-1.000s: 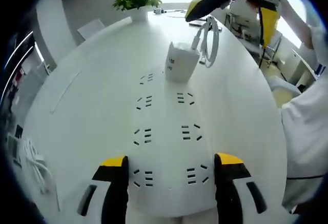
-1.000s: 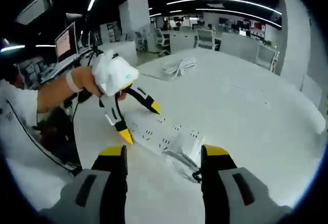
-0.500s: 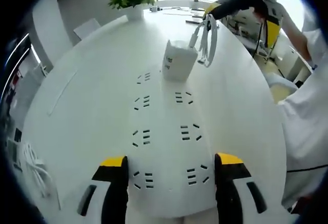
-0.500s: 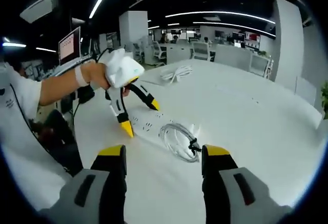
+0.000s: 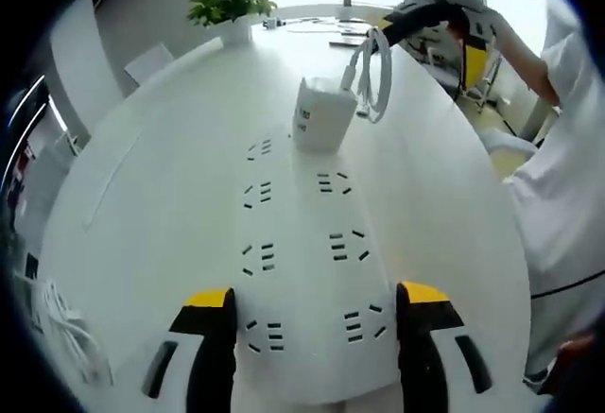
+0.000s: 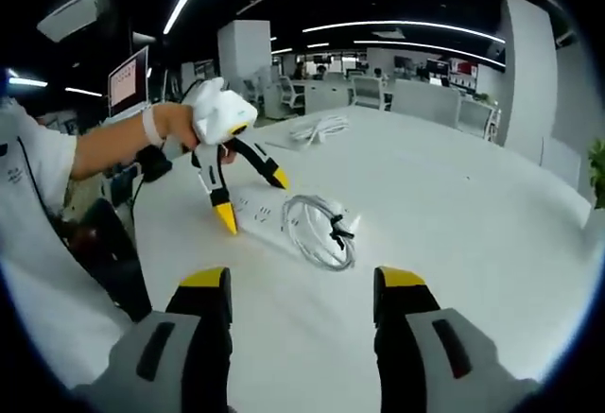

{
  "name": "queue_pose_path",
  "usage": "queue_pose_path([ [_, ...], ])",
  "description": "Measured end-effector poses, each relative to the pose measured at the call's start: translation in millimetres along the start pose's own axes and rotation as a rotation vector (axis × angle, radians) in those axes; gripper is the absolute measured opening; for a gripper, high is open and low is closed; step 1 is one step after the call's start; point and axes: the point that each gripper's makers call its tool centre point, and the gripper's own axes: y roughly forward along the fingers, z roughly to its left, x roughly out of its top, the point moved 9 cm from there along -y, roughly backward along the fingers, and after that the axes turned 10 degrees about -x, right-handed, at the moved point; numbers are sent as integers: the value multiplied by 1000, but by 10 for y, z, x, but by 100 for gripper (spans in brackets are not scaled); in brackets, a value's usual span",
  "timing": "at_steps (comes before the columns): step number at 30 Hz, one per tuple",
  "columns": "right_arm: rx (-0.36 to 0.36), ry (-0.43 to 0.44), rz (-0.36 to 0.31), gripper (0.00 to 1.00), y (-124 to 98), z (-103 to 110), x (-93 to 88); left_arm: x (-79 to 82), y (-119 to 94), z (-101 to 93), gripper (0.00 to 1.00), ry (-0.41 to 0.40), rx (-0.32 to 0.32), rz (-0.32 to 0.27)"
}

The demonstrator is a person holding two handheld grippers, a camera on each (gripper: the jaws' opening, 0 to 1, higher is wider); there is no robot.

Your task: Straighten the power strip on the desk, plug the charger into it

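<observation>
While the left hand-held gripper [image 5: 317, 314] stands wide open astride the near end of the white power strip [image 5: 302, 243], holding nothing, the white charger [image 5: 321, 120] sits upright in the strip's far end, straight ahead of those jaws. Its coiled white cable [image 5: 375, 77] hangs beside it. Seen from the right hand-held gripper [image 6: 293, 295], also wide open and empty above the white bench [image 6: 454, 205], the coil lies just ahead. A potted plant [image 5: 227, 2] stands far ahead, left.
</observation>
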Motion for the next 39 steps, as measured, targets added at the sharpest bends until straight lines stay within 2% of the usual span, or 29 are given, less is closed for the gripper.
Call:
queue_pose_path([
  [9,-14,39,1,59,-257,-45,-194,36,29,125,70,46,-32,18],
  [14,-30,31,8,59,-338,-68,-266,49,40,73,70,72,-51,16],
  [17,-32,104,3,60,-321,-64,-403,52,48,53,71,84,-77,4],
  [21,-26,125,0,59,-338,-36,-548,70,61,58,71,105,-93,9],
  [27,-15,158,-6,59,-351,-13,-627,137,89,45,71,161,-122,44],
  [39,1,172,-15,59,-366,18,-665,187,136,287,71,231,-161,87],
])
